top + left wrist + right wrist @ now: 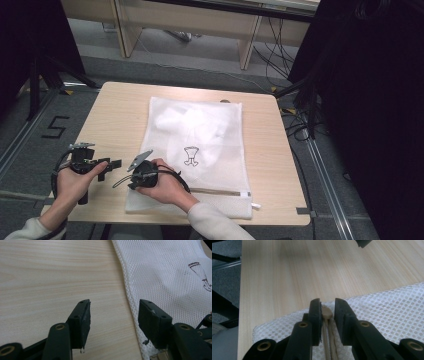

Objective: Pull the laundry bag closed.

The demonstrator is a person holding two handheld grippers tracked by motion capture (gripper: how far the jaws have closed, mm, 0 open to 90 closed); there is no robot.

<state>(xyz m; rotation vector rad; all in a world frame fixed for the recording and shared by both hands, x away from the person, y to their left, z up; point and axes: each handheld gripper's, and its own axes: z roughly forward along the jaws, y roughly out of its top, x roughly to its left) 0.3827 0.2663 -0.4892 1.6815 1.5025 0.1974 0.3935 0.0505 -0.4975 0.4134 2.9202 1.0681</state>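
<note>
Pale wood grain covers the small table (115, 107), which stands on grey flooring with a "5" marked to its left and dark curtains at both sides.

Nearest the camera, two light sleeves come in from the bottom edge of the high view. The left hand (75, 182) grips its tool upright at the table's near left corner; the left gripper (113, 164) points right, toward the bag, its jaws spread wide over bare wood with nothing between them. In the left gripper view one jaw hangs over the table and the other over the mesh edge.

The right hand (162, 187) reaches across from the right sleeve and lies on the bag's near left part, its tool aimed left along the near edge. The right gripper (327, 308) has its jaws drawn close together, with a narrow gap left, and the beige zipper pull (326, 312) sits in that gap; whether the pads actually press it I cannot tell. The zipper (220, 191) runs along the bag's near edge.

Farther off, the white mesh laundry bag (200, 145) lies flat across the table's middle, a small dark drawing (190, 155) printed on it. Something white (192, 125) shows bunched inside its far half; what it is cannot be made out.
</note>
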